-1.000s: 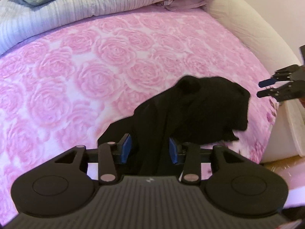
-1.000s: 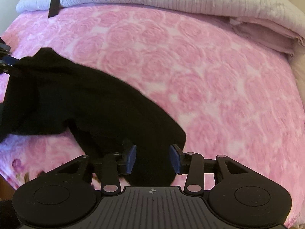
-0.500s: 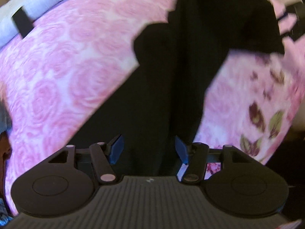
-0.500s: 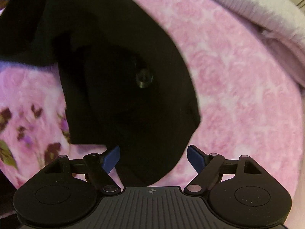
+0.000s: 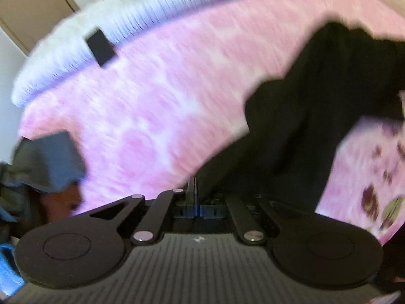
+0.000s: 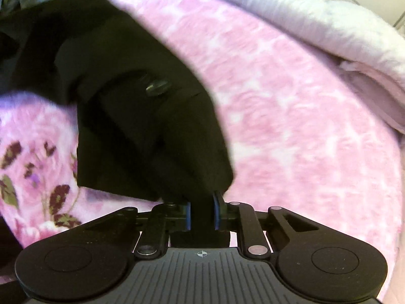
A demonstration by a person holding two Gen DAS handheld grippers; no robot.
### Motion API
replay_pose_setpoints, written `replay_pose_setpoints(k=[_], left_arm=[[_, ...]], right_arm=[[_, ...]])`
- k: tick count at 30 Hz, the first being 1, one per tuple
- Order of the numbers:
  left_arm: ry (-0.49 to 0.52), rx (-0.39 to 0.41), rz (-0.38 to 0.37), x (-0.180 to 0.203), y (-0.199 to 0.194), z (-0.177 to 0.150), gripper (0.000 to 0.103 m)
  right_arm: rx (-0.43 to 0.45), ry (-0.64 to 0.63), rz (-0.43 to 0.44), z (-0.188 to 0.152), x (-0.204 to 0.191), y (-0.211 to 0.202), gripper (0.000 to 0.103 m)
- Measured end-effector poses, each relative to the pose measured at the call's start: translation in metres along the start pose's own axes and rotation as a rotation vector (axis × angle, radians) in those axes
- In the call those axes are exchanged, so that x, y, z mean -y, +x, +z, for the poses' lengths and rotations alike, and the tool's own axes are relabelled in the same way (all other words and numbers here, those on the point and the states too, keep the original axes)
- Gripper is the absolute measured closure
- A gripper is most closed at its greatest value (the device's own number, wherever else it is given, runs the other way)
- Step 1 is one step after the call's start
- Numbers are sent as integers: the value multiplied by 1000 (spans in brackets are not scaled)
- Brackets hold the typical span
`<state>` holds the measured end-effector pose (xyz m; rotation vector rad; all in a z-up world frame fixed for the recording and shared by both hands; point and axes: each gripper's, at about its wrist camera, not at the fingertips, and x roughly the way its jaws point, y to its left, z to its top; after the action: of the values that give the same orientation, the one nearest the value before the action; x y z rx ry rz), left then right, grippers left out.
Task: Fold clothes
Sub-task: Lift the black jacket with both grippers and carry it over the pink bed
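Observation:
A black garment (image 5: 316,106) lies on the pink rose-patterned bedspread (image 5: 164,96), stretching from the bed's front edge toward the right. My left gripper (image 5: 195,206) is shut on its near edge. In the right wrist view the same black garment (image 6: 141,116) shows a small metal button (image 6: 158,87). My right gripper (image 6: 201,215) is shut on a fold of its near edge. Both views are blurred by motion.
A white and grey quilt (image 5: 101,25) is bunched along the far side of the bed, with a small black object (image 5: 101,45) on it. A grey-blue cloth (image 5: 43,162) hangs at the left. A pale pink folded blanket (image 6: 374,93) lies at the far right.
Both grippers were open around the black garment's edge; both have now shut on it. Both views have swung, and the left view now looks leftwards along the bed.

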<state>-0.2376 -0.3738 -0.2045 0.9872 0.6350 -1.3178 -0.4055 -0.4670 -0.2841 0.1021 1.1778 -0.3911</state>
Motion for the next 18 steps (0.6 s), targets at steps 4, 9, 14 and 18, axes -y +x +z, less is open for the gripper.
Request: replay_pose_setpoints(k=[4,9,14,18], left_arm=[[25,80,15,-19,-69,32,103],[106,152,2,-26,-138,60,103],[139,195,-25,-25,-135,102,102],[180,156,-81,-13,-57,140,102]], right_arm=[[56,4,-5,0,17,-75,91],[105,27,-4,-5,25,-169,91],[148,109,-62,-7,34,-235,91],[126,137,-104,13,46,-238,91]])
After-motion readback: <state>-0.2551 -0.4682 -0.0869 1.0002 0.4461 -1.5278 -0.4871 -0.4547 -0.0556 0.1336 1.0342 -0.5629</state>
